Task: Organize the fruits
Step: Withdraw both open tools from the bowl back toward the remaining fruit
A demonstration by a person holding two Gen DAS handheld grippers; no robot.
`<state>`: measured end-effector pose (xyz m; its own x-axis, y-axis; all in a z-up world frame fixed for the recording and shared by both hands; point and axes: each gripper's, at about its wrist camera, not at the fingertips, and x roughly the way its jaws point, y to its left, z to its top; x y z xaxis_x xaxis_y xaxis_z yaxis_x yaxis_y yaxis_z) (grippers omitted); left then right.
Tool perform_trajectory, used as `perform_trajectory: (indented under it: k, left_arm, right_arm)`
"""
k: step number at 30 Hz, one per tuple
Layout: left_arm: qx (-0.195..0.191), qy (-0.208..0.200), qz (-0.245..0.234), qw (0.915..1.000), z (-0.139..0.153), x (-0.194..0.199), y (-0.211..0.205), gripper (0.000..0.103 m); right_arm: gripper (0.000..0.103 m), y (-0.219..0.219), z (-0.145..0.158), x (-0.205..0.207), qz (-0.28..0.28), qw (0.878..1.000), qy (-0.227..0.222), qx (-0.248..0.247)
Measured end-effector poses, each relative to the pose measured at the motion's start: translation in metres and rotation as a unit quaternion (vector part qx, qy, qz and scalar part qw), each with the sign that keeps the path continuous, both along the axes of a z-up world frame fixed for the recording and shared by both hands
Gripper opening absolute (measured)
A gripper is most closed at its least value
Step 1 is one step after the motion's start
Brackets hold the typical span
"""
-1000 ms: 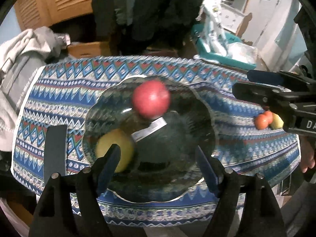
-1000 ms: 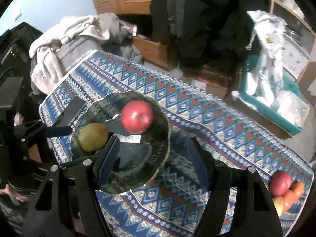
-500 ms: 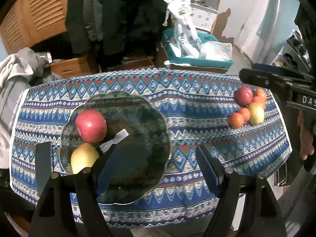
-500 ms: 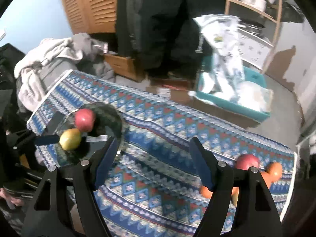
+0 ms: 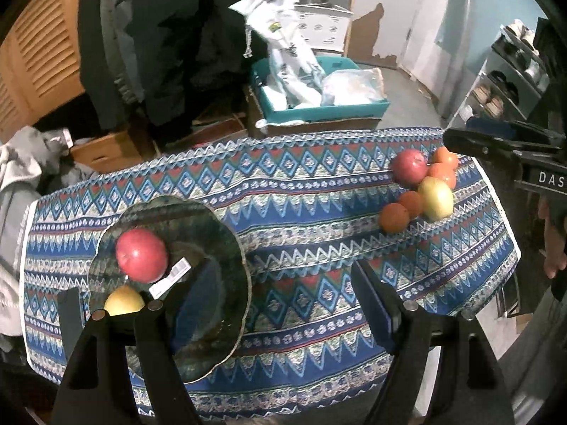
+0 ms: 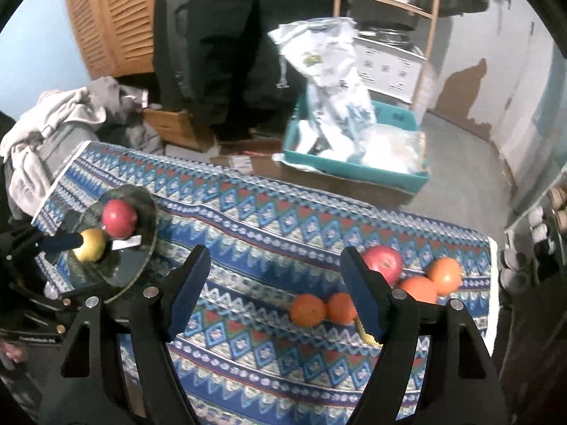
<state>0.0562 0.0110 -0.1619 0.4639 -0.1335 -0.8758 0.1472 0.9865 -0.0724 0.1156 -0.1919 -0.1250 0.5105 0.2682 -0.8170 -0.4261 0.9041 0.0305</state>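
A dark glass plate (image 5: 219, 233) on the table's left holds a red apple (image 5: 141, 255) and a yellow apple (image 5: 124, 302); it also shows in the right wrist view (image 6: 141, 248). On the right lie a red apple (image 5: 409, 167), a yellow apple (image 5: 436, 198) and several oranges (image 5: 394, 217). My left gripper (image 5: 280, 294) is open and empty above the table's front middle. My right gripper (image 6: 274, 287) is open and empty, above the table near the loose fruits: a red apple (image 6: 384, 262) and oranges (image 6: 307, 310).
The table wears a blue patterned cloth (image 5: 301, 191). Behind it stand a teal bin with plastic bags (image 5: 312, 95), cardboard boxes (image 5: 106, 150) and a clothes pile (image 6: 63, 124). A person in dark clothes (image 6: 219, 35) stands beyond the table. Shelves (image 5: 510, 74) are at the right.
Both grippers have drawn back and swung to the right, away from the plate. The loose fruits at the right have come further into view. Both stay open.
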Motion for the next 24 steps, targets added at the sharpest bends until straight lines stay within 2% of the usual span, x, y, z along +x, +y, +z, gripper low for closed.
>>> perform_trajectory:
  k: [16,24]
  left_arm:
    - [0.026,-0.008,-0.053,0.9982,0.01,0.015,-0.06,0.08]
    - [0.032,-0.009,-0.074,0.9967,0.015,0.031,-0.085,0.08]
  right_arm:
    - [0.078,-0.08,-0.001,-0.004,-0.064,0.998,0.006,-0.002]
    - [0.078,-0.107,-0.004,-0.005,-0.083,0.996,0.011,-0.003]
